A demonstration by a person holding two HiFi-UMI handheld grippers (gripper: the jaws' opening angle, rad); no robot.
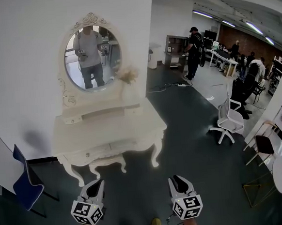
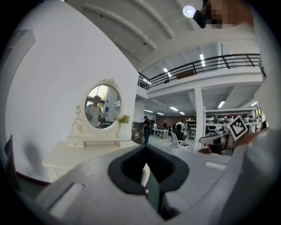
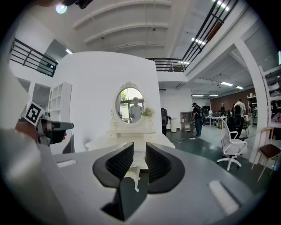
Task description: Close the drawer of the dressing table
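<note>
Head view: the dressing table (image 1: 108,129) stands against the white wall. Its long axis runs left to right along the wall and its front faces the person. The oval mirror (image 1: 92,60) rises at the table's back. The drawer (image 1: 105,148) sits under the tabletop's front edge; I cannot tell how far out it is. Both tools hang in front of the table, well apart from it, the left tool (image 1: 95,186) and the right tool (image 1: 179,182) pointing at it. A blue chair (image 1: 25,184) stands left of the table.

Left gripper view: the tips are pressed together on nothing, with the table ahead to the left.

Right gripper view: the jaws are slightly spread and empty, with the table straight ahead.
</note>
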